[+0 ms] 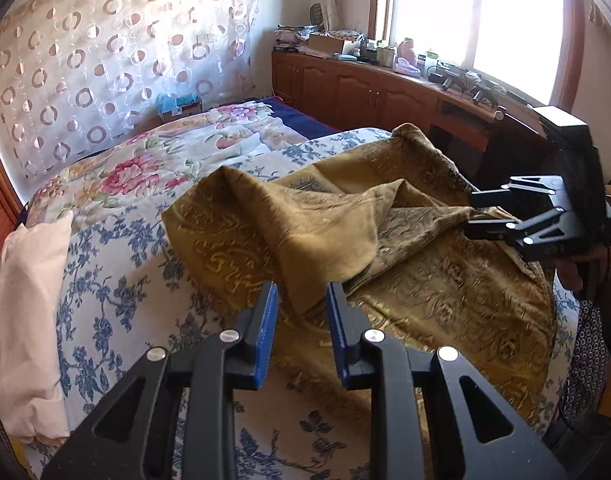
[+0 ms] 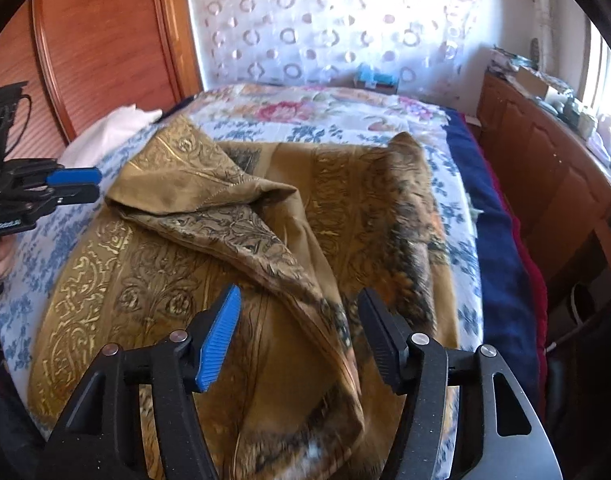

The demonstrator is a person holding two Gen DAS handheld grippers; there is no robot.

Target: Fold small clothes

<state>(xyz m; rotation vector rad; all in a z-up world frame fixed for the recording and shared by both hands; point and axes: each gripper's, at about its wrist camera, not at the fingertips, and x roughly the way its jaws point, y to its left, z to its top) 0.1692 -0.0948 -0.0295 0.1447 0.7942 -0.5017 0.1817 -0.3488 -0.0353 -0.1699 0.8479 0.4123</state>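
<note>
A golden-brown cloth with dark and gold ornament (image 1: 425, 280) lies spread on the bed, with one part folded over into a loose ridge across its middle (image 2: 241, 216). My left gripper (image 1: 301, 300) is open just above the near corner of the fold, touching nothing. It also shows in the right wrist view (image 2: 81, 188) at the cloth's left edge. My right gripper (image 2: 301, 312) is open over the cloth, with the ridge running between its fingers. It also shows in the left wrist view (image 1: 481, 216) at the cloth's right edge.
The bed has a blue-and-white floral cover (image 1: 117, 280) and a pink floral quilt (image 1: 145, 168) at the far end. A white pillow (image 1: 25, 320) lies at the left. A cluttered wooden cabinet (image 1: 365, 88) runs under the window. A wooden headboard (image 2: 97, 48) stands behind.
</note>
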